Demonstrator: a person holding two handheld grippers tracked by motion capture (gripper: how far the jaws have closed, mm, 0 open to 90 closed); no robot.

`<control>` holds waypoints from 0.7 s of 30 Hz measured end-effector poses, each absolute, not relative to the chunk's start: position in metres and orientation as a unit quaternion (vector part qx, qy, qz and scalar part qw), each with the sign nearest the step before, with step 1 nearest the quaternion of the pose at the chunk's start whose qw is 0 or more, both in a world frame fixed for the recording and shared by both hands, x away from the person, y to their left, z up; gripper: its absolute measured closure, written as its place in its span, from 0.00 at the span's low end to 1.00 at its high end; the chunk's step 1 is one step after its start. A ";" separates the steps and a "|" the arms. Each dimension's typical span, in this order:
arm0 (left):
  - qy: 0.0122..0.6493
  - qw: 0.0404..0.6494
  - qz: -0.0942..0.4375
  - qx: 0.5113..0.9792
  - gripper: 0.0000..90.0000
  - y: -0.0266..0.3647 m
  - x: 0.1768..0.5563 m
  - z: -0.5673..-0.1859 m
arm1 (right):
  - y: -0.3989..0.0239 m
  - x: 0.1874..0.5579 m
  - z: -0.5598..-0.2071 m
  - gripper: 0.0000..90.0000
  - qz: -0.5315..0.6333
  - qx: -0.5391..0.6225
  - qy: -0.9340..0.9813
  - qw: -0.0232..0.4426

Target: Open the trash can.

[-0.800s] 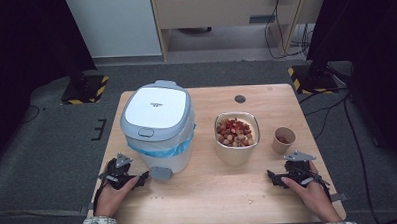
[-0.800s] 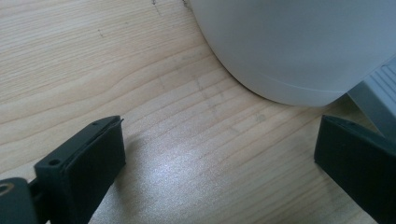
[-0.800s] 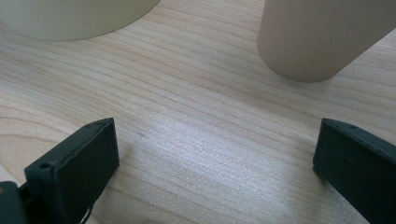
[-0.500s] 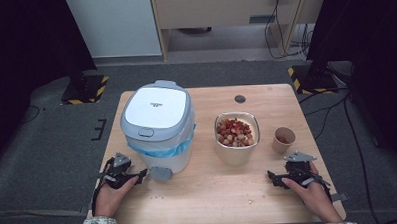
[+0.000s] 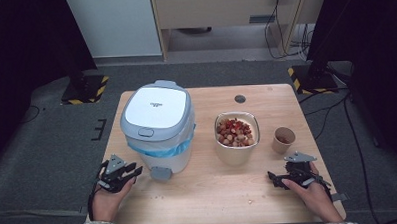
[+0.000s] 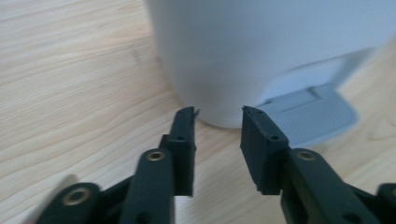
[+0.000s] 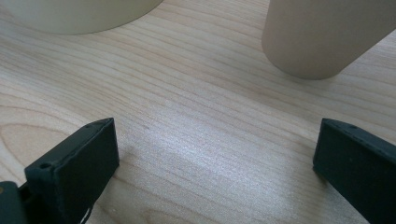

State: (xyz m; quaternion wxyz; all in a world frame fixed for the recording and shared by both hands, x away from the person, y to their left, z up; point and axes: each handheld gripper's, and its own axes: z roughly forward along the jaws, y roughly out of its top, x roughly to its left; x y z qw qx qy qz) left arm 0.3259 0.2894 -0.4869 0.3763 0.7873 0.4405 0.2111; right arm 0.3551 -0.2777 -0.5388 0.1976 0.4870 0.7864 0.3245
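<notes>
One pedal bin (image 5: 158,124), one bowl (image 5: 237,136) of fruit, one paper cup (image 5: 282,139), one table (image 5: 209,191).

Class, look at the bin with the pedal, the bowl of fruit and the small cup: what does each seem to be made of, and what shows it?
Bin: smooth matt plastic, judging by its moulded white lid, pale grey body and ribbed pedal.
Bowl: probably metal, going by its thin, pale, faintly shiny rim.
Cup: likely paper, with dull tan walls.
</notes>
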 end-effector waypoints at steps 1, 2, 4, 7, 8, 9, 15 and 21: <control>0.440 0.376 0.211 0.787 0.78 0.289 0.326 -0.487 | -0.278 0.355 -0.539 0.01 0.324 0.487 0.786 0.198; 0.431 0.379 0.211 0.791 0.78 0.285 0.324 -0.486 | -0.278 0.355 -0.539 0.01 0.325 0.486 0.787 0.197; 0.421 0.382 0.206 0.797 0.83 0.279 0.323 -0.484 | -0.278 0.355 -0.539 0.01 0.325 0.486 0.787 0.197; 0.400 0.389 0.197 0.806 0.88 0.269 0.321 -0.484 | -0.278 0.355 -0.539 0.01 0.325 0.485 0.788 0.197; 0.395 0.391 0.195 0.808 0.91 0.266 0.322 -0.484 | -0.278 0.355 -0.539 0.01 0.325 0.485 0.788 0.197; 0.391 0.393 0.189 0.811 0.93 0.263 0.323 -0.485 | -0.278 0.355 -0.539 0.01 0.325 0.485 0.788 0.197; 0.379 0.397 0.168 0.819 1.00 0.255 0.331 -0.489 | -0.278 0.355 -0.539 0.01 0.325 0.484 0.788 0.197; 0.364 0.379 0.162 0.835 1.00 0.246 0.337 -0.496 | -0.278 0.355 -0.539 0.01 0.326 0.482 0.789 0.196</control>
